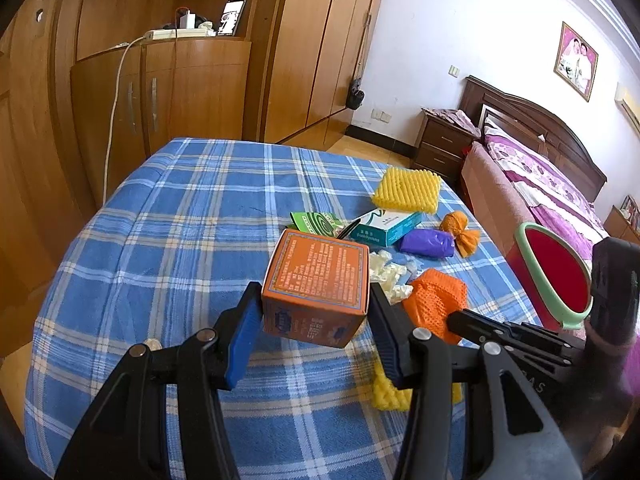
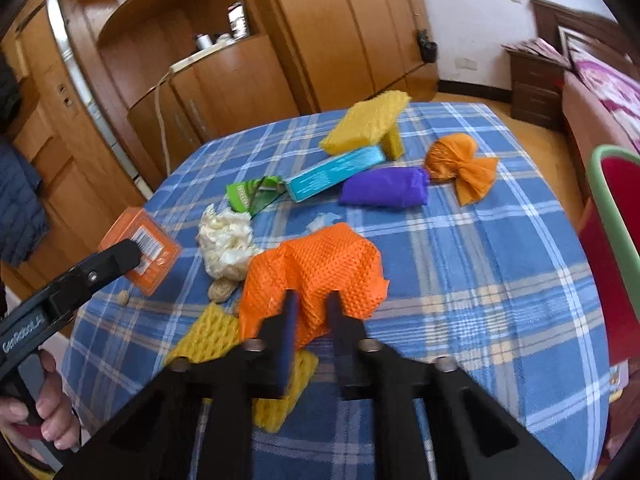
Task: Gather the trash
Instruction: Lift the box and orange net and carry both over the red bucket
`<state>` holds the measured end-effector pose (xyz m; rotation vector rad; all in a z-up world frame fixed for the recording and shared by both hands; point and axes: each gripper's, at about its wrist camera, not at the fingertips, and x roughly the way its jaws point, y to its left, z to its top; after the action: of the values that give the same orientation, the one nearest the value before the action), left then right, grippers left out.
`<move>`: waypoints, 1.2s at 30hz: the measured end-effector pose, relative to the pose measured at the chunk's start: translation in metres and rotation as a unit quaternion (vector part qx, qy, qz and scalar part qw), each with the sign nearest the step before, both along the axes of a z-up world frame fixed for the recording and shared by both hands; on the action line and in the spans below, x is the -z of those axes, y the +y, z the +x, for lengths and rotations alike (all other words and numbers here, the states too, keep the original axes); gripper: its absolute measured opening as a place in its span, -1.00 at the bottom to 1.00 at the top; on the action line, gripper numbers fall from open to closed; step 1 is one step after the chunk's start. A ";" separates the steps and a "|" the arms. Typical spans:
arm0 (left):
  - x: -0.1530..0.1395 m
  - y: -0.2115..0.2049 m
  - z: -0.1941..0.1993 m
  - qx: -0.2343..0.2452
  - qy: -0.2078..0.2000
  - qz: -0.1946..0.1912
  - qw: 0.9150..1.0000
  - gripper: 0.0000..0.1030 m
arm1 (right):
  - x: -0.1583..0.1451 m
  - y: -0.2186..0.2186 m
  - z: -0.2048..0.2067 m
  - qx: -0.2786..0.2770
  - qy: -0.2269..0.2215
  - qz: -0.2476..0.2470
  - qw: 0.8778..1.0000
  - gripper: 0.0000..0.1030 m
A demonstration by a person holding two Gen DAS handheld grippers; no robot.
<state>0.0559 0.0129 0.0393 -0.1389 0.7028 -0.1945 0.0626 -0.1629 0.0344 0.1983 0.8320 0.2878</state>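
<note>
A: Trash lies scattered over the table (image 1: pixel 168 208), and the orange box (image 1: pixel 318 286) is already off the cloth, pinched between the pads of the left gripper (image 1: pixel 316 320). We find that grip shallow: only the box's near lower edges sit between the pads.

B: Agreed. If the hand tilts, we judge the box may pivot and fall. And the right gripper (image 2: pixel 312 312)?

A: Its jaws stand narrow, nipped on the near fold of the orange mesh (image 2: pixel 316 268). No rigid body there; we expect it may slide out when lifted.

B: We also note the yellow sponge (image 2: pixel 216 332) partly beneath that mesh, and the white wad (image 2: pixel 226 248) touching it. Either could be dragged along.

A: The red bin (image 2: pixel 612 264) stands at the table's right edge. A loose swing could miss it.
</note>
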 end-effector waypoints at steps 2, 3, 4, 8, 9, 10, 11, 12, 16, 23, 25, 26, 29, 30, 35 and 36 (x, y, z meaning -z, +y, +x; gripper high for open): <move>-0.001 -0.001 -0.001 0.001 -0.002 -0.002 1.000 0.02 | -0.005 0.002 -0.004 -0.005 -0.012 -0.001 1.000 -0.95; -0.002 -0.001 -0.002 0.002 -0.003 -0.002 1.000 0.02 | -0.008 0.002 -0.006 -0.005 -0.019 -0.005 1.000 -0.95; -0.003 -0.001 -0.002 0.003 -0.004 -0.002 1.000 0.02 | -0.012 0.002 -0.009 -0.004 -0.028 -0.009 1.000 -0.96; -0.008 -0.005 -0.006 0.011 -0.011 -0.001 1.000 0.02 | -0.031 -0.003 -0.020 0.004 -0.059 -0.008 0.998 -0.96; -0.009 -0.006 -0.007 0.013 -0.012 -0.002 1.000 0.02 | -0.037 -0.006 -0.023 0.007 -0.067 -0.008 0.998 -0.96; -0.011 -0.007 -0.008 0.017 -0.014 -0.002 1.000 0.02 | -0.042 -0.008 -0.025 0.010 -0.072 -0.008 0.997 -0.96; -0.013 -0.009 -0.009 0.020 -0.015 -0.003 1.000 0.02 | -0.047 -0.011 -0.027 0.012 -0.078 -0.007 0.997 -0.96; -0.015 -0.011 -0.010 0.024 -0.017 -0.004 1.000 0.02 | -0.052 -0.014 -0.029 0.015 -0.084 -0.005 0.996 -0.96; -0.025 -0.021 -0.014 0.041 -0.023 -0.008 0.999 0.02 | -0.071 -0.029 -0.037 0.027 -0.099 0.000 0.995 -0.96; -0.039 -0.044 -0.018 0.078 -0.020 -0.019 0.997 0.02 | -0.090 -0.059 -0.053 0.061 -0.111 -0.009 0.992 -0.96; -0.043 -0.053 -0.018 0.088 -0.018 -0.021 0.996 0.02 | -0.093 -0.069 -0.056 0.073 -0.110 -0.013 0.991 -0.96; -0.044 -0.058 -0.018 0.093 -0.017 -0.021 0.995 0.03 | -0.094 -0.074 -0.058 0.078 -0.110 -0.016 0.991 -0.96; -0.047 -0.075 -0.018 0.109 -0.014 -0.020 0.994 0.02 | -0.098 -0.092 -0.062 0.097 -0.112 -0.023 0.989 -0.96; -0.047 -0.082 -0.017 0.115 -0.013 -0.019 0.993 0.02 | -0.099 -0.100 -0.064 0.105 -0.112 -0.025 0.988 -0.96; -0.046 -0.116 -0.011 0.139 -0.006 -0.016 0.990 0.02 | -0.099 -0.133 -0.070 0.135 -0.109 -0.031 0.984 -0.96; -0.047 -0.124 -0.010 0.144 -0.005 -0.015 0.989 0.02 | -0.099 -0.140 -0.070 0.141 -0.108 -0.031 0.984 -0.96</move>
<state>0.0460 -0.1110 0.0859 -0.0636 0.7083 -0.4820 -0.0074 -0.3027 0.1330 0.2191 0.5883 0.0166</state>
